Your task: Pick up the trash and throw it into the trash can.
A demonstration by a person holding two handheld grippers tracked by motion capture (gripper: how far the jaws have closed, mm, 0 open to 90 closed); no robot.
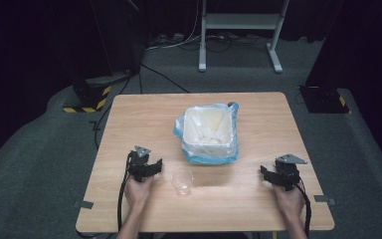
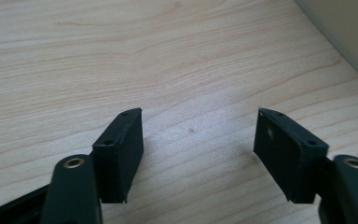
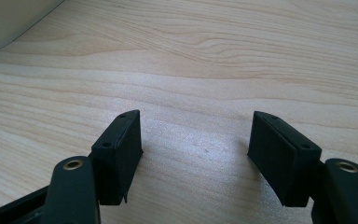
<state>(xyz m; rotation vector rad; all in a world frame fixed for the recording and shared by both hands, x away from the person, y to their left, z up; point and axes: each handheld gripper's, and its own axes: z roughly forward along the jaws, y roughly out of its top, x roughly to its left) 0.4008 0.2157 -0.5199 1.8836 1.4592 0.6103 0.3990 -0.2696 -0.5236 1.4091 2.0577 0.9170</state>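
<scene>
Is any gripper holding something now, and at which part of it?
Nothing is held. The left gripper and right gripper are open over bare table; the clear cup stands untouched.

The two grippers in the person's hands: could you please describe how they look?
Both the left gripper and right gripper are black, each topped by a grey three-cornered plate and trailing a black cable. Each has two flat, blocky black jaws with small screw holes and brass-coloured pivot rivets. The forearms are bare, with no sleeves.
</scene>
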